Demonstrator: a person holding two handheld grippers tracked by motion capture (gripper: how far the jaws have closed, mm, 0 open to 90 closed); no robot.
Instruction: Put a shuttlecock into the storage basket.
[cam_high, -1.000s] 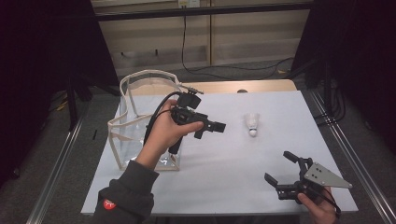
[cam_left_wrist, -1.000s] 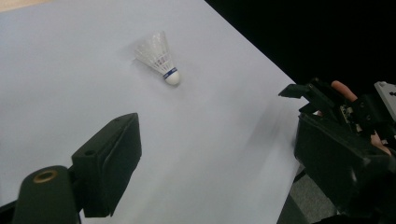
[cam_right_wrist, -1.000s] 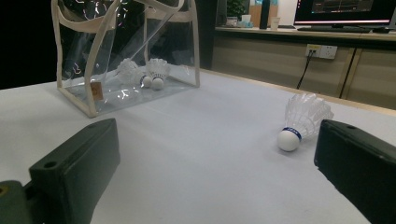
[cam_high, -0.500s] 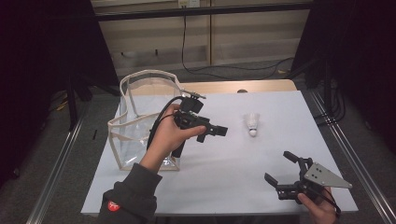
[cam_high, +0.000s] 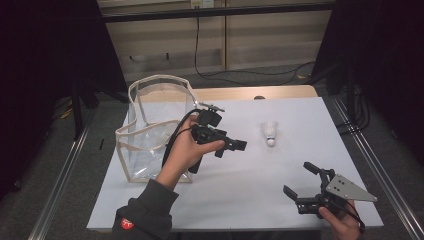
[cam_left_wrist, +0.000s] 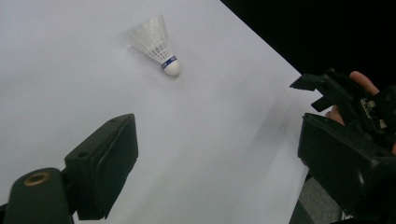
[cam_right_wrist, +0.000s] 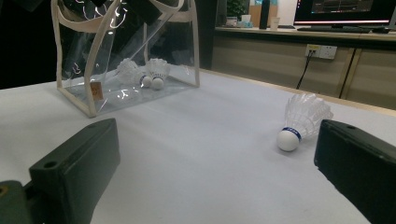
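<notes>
We are holding the left gripper (cam_high: 231, 145) released above the table (cam_high: 235, 200), jaws just widening and empty; the shuttlecock (cam_high: 270, 134) is lying ahead of it, apart, while the right gripper (cam_high: 302, 187) is resting released nearby

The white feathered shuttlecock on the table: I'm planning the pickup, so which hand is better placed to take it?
Probably the left tool: open, empty, aimed at the white feathered shuttlecock from close by. The right tool sits farther off, near the table's front edge.
</notes>
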